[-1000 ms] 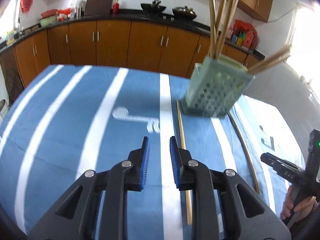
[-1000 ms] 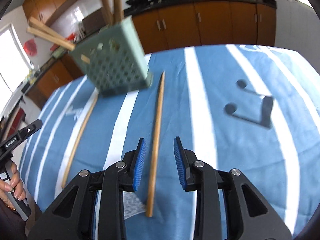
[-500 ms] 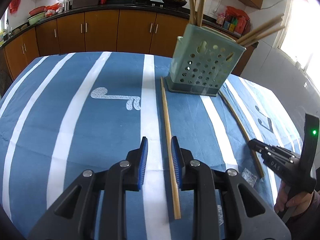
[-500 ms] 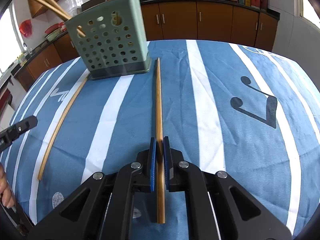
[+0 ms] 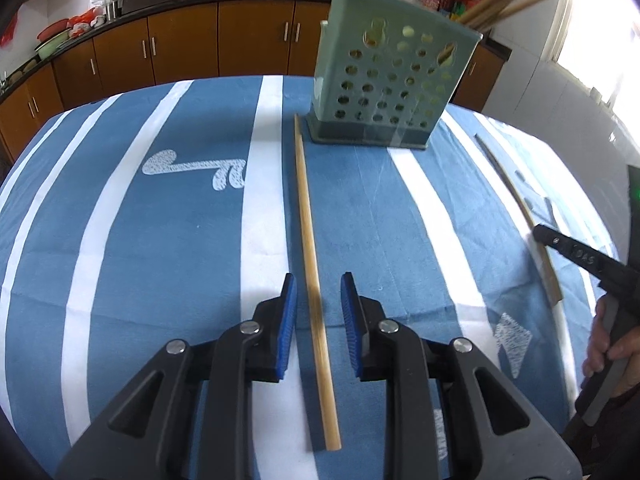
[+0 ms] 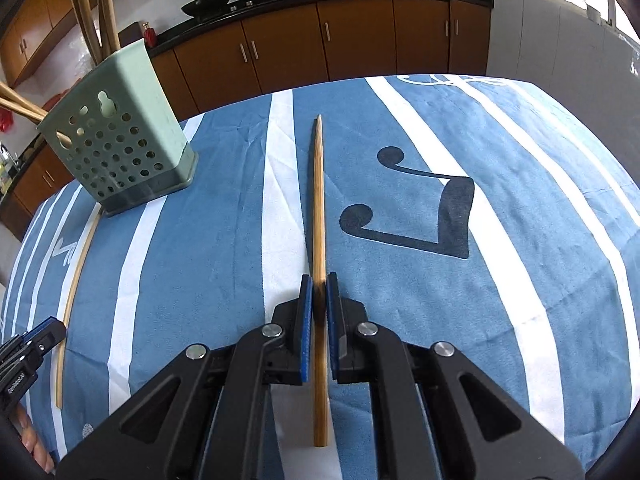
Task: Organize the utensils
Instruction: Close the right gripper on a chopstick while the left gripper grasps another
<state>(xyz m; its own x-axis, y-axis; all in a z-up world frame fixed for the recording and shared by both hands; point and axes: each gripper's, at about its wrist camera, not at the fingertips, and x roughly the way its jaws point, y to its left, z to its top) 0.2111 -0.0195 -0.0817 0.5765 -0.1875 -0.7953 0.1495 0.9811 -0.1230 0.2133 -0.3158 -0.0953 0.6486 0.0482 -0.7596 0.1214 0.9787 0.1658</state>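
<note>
Pickup step: right gripper (image 6: 319,294) clamps a chopstick (image 6: 318,200) right of the green holder (image 6: 120,148); left gripper (image 5: 318,300) jaws are closing around another chopstick (image 5: 306,200), pads not touching. Next, I judge: lift, drop both into the holder.

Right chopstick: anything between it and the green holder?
Nothing visible. The right gripper is shut on the chopstick, and only bare striped cloth lies between it and the green holder, whose top holds other chopsticks.
</note>
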